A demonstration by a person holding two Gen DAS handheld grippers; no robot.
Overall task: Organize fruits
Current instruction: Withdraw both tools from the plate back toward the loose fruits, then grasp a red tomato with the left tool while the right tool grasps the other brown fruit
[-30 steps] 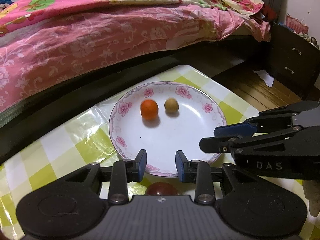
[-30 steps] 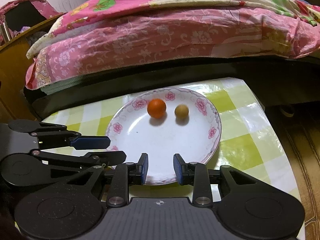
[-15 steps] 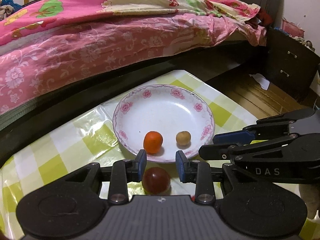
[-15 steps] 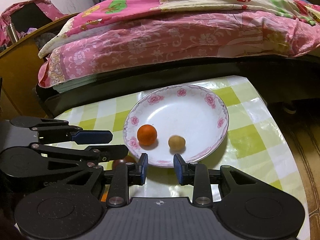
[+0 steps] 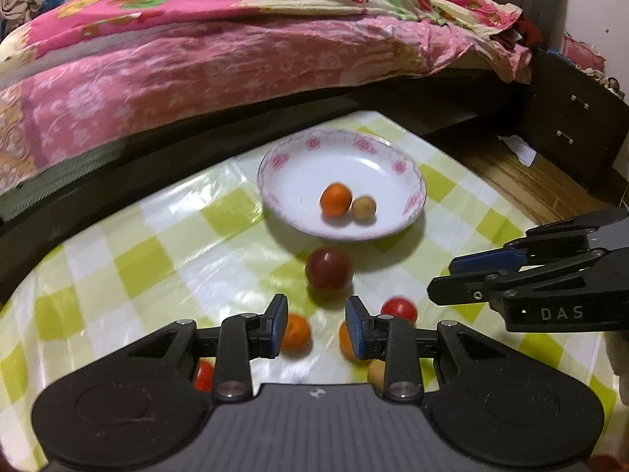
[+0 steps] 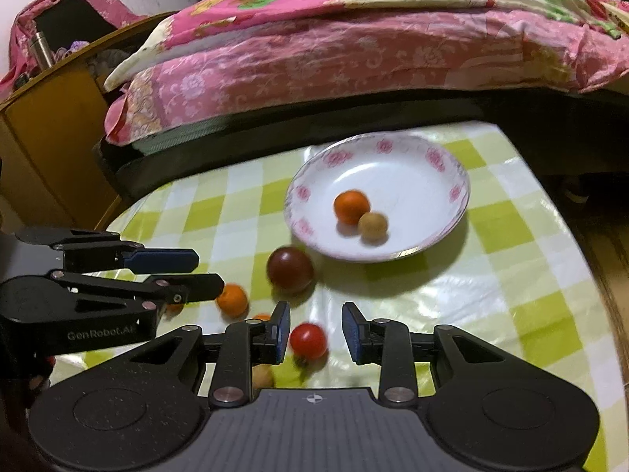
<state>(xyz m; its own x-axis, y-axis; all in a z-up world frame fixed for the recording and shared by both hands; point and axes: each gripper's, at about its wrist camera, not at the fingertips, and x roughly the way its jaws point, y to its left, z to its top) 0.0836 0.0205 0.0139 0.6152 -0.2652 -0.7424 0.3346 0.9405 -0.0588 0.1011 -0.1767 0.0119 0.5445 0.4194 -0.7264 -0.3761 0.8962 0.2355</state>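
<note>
A white floral plate [image 5: 298,149] [image 6: 424,145] holds an orange fruit [image 5: 335,199] [image 6: 351,207] and a small tan fruit [image 5: 363,208] [image 6: 372,226], touching. A dark red plum [image 5: 328,268] [image 6: 290,269] lies on the checked cloth in front of the plate. Nearer lie a small orange [image 5: 295,332] [image 6: 232,300], a red tomato [image 5: 398,310] [image 6: 308,340] and other small fruits, partly hidden. My left gripper [image 5: 315,324] is open and empty above the cloth. My right gripper [image 6: 315,330] is open and empty, with the tomato between its fingers.
The green-checked tablecloth [image 5: 157,259] covers a low table beside a bed with a pink quilt [image 5: 236,47]. A dark drawer cabinet [image 5: 570,118] stands at the right over a wooden floor. A wooden cabinet [image 6: 47,149] stands at the left.
Both grippers have pulled back and up from the plate. The plum and several loose fruits on the cloth have come into view. The two plate fruits now touch.
</note>
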